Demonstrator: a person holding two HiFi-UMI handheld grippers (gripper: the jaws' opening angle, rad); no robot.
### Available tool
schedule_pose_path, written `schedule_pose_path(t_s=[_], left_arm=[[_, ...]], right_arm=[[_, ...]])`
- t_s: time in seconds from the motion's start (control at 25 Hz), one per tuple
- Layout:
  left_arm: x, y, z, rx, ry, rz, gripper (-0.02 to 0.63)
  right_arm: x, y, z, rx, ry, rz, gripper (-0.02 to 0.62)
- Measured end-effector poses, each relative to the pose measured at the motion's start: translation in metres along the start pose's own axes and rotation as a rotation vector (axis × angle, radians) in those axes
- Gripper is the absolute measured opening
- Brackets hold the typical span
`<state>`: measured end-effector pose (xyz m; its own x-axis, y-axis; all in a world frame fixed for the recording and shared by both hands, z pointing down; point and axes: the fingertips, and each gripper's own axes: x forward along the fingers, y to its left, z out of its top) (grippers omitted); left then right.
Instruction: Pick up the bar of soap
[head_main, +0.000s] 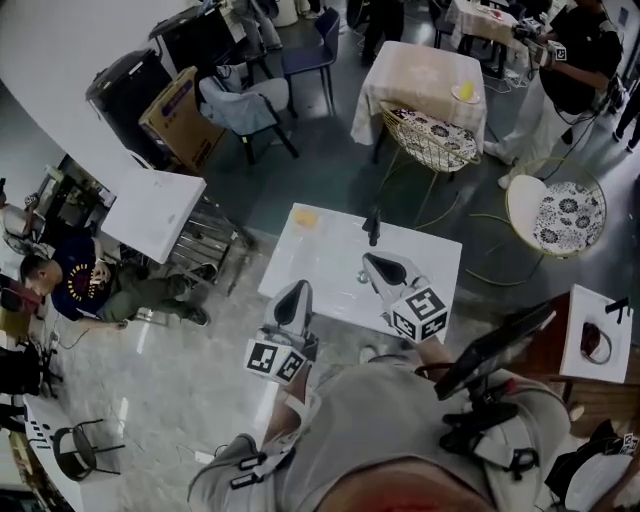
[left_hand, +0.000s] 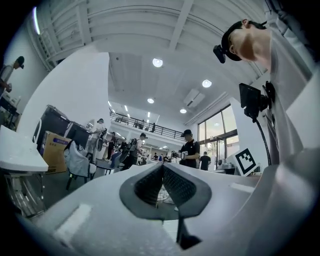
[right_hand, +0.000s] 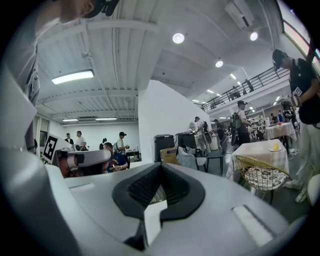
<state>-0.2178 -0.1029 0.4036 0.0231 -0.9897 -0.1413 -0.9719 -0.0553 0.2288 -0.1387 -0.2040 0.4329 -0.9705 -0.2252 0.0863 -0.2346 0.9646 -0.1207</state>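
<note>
Left tool (head_main: 296, 292) hangs over the near left edge of the white surface (head_main: 335, 262), its marker cube toward the person. In its own view the two dark pads meet at the tip with nothing between them (left_hand: 163, 167). Right tool (head_main: 374, 265) sits a little farther in, above the right half of the surface. Its jaws are likewise pressed together and empty (right_hand: 161, 167), and both tools point away from the person.

Farther along, the yellow bar of soap (head_main: 305, 217) lies flat near the far left corner of the surface, clear of both tools and closer to the left one. A small dark upright object (head_main: 372, 228) stands near the far edge, to the right of the soap and apart from it.

Beyond the surface, a wire chair with a patterned cushion (head_main: 432, 132) stands against a cloth-covered table (head_main: 418, 72). Off to the left, a person (head_main: 88, 285) sits on the floor.
</note>
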Motion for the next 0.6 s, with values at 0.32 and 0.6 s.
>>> schedule_pose_path(t_s=[0.32, 0.6], left_arm=[[0.047, -0.021, -0.030, -0.007, 0.039, -0.170, 0.018], [0.082, -0.038, -0.029, -0.025, 0.037, -0.271, 0.048]], right_arm=[[-0.014, -0.048, -0.020, 0.028, 0.003, -0.111, 0.003], [-0.045, -0.065, -0.005, 0.021, -0.014, -0.248, 0.003]])
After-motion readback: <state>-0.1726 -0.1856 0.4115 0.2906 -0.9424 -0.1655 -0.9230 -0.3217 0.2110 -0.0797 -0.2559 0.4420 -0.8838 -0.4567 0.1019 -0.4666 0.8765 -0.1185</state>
